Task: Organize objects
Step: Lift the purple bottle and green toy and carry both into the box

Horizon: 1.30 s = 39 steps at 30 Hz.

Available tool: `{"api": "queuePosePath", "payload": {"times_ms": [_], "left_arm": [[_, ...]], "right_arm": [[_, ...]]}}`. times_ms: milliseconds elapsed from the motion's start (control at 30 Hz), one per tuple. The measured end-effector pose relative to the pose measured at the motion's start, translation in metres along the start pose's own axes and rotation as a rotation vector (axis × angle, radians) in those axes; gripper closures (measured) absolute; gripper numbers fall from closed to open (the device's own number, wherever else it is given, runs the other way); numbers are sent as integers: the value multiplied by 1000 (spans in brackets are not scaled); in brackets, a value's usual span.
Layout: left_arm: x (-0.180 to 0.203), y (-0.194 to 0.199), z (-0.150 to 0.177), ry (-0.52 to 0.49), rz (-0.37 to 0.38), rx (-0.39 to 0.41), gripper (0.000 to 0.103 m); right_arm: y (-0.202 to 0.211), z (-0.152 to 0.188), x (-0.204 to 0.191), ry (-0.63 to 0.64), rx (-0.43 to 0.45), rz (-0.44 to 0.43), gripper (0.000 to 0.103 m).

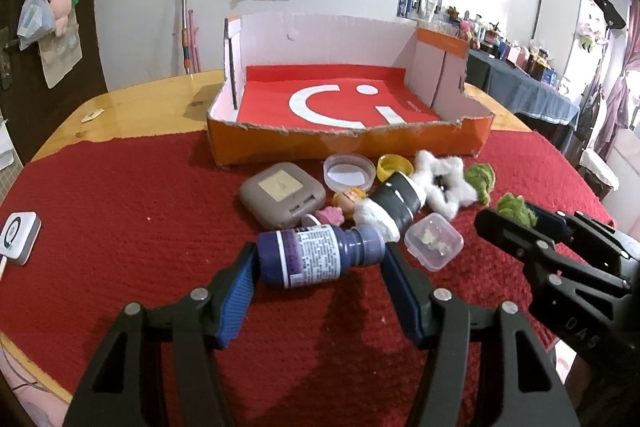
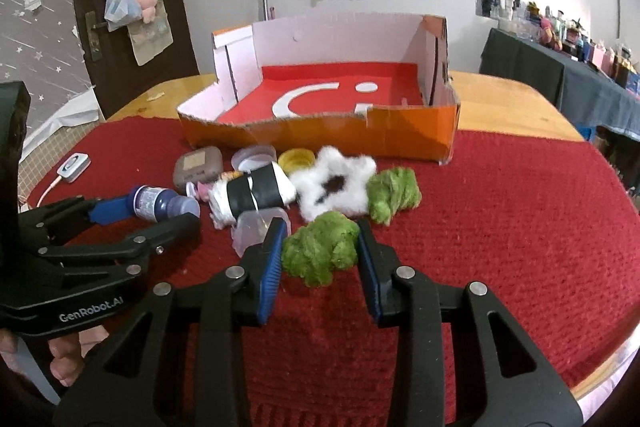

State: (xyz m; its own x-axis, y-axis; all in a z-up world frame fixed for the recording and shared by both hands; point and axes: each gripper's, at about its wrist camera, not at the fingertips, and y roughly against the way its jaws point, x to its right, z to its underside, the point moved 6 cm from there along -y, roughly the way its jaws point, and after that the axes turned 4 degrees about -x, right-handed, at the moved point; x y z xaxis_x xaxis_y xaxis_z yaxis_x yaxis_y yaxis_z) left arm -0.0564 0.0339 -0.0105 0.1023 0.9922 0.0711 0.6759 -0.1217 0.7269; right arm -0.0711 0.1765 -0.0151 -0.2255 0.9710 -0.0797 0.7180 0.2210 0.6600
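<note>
Item: purple plastic bottle with printed label (image 1: 316, 255), lying on its side on the red knitted cloth (image 1: 120, 195), clamped end to end by the left gripper (image 1: 318, 263). Item: green fuzzy tuft (image 2: 320, 251), pinched in the right gripper (image 2: 320, 253). Destination: open orange cardboard box (image 1: 344, 143), beyond the clutter. Handling: lift both straight up, clearing the small clear plastic case (image 1: 434, 241).

The wooden desk (image 2: 516, 103) carries a red knitted cloth (image 2: 500, 227) over most of its top. On the cloth rest an orange cardboard box with a torn front wall (image 2: 400, 135), a grey square plastic case (image 1: 282, 195), a clear round lid (image 1: 349, 173), a yellow cap (image 1: 394, 166), a white fluffy star (image 2: 334, 187), a clear square container (image 1: 434, 241) and a small white device (image 1: 18, 237). A green fuzzy tuft (image 2: 394, 195) lies just beside the star.
</note>
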Motion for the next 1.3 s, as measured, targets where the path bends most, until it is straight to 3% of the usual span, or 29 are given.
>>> {"api": "queuePosePath", "payload": {"times_ms": [733,1300], "left_arm": [[-2,4,-68,-13,6,67,39],[-9,-31,-116,-9,15,21,39]], "right_arm": [[6,-58,-2,15,35,-25,70],[-27,-108,13,7,-9,-26,70]]}}
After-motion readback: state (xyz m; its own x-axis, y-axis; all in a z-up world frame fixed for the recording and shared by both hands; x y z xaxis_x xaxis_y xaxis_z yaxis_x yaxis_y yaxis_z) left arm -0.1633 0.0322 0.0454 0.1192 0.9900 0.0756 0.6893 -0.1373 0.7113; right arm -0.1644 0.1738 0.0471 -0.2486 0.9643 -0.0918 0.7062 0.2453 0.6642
